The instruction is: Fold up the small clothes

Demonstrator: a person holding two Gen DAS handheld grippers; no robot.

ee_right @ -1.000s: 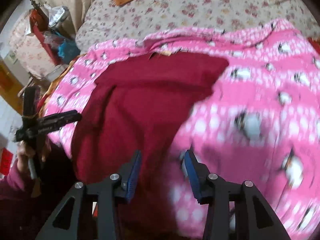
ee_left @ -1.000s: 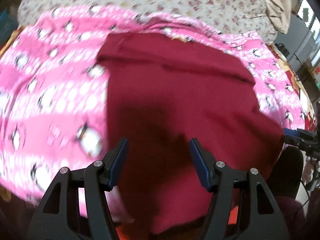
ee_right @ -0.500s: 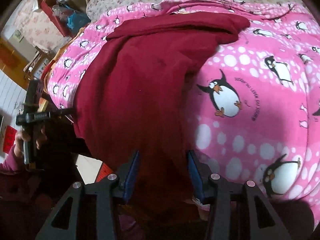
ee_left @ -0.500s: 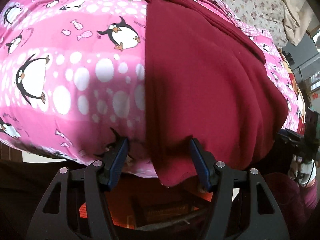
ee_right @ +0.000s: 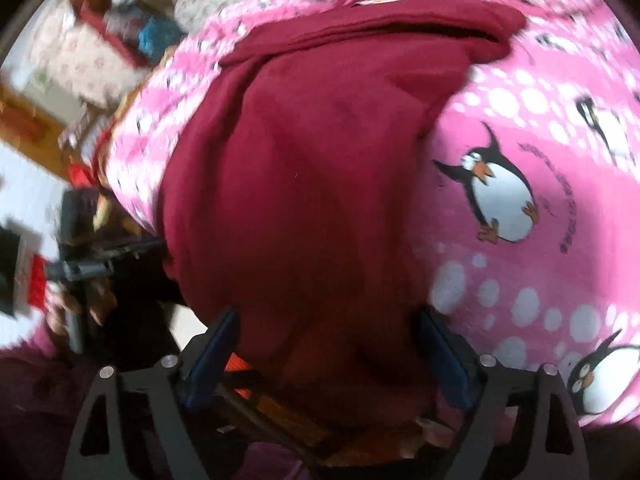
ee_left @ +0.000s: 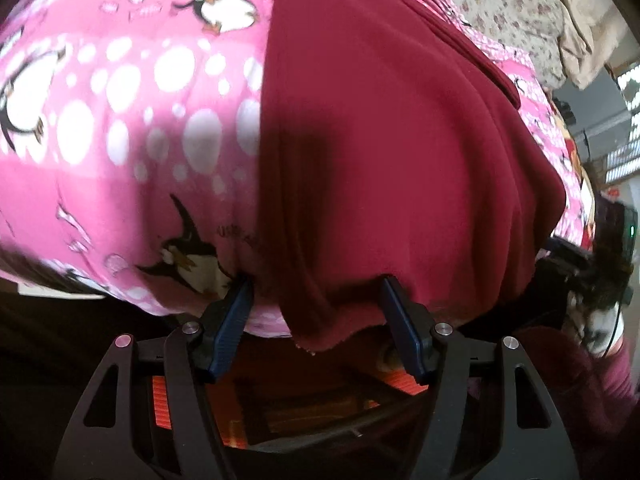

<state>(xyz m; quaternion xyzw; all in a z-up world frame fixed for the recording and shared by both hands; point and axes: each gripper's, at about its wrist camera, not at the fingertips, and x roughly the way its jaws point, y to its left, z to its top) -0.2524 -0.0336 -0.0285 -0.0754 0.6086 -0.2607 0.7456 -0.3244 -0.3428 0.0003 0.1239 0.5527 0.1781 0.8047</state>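
Hanging over the bed's edge, the maroon garment (ee_left: 384,152) runs lengthwise toward the frame's top; the left tool (ee_left: 316,292) and right tool (ee_right: 326,320), whose jaws have just been opening, both straddle its near hem, open.

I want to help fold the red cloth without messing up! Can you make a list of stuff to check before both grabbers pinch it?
1. Left gripper open: ok, jaws apart.
2. Right gripper open: ok, its jaws have just been opening, cloth edge between them.
3. Dark red cloth edge between the left jaws: ok, near corner hangs there.
4. Only red cloth in the left jaws, not the pink penguin blanket: not ok, the blanket's edge sits there too.
5. Cloth lying smooth: not ok, wrinkles run along it.
6. Pads already touching cloth: cannot tell.
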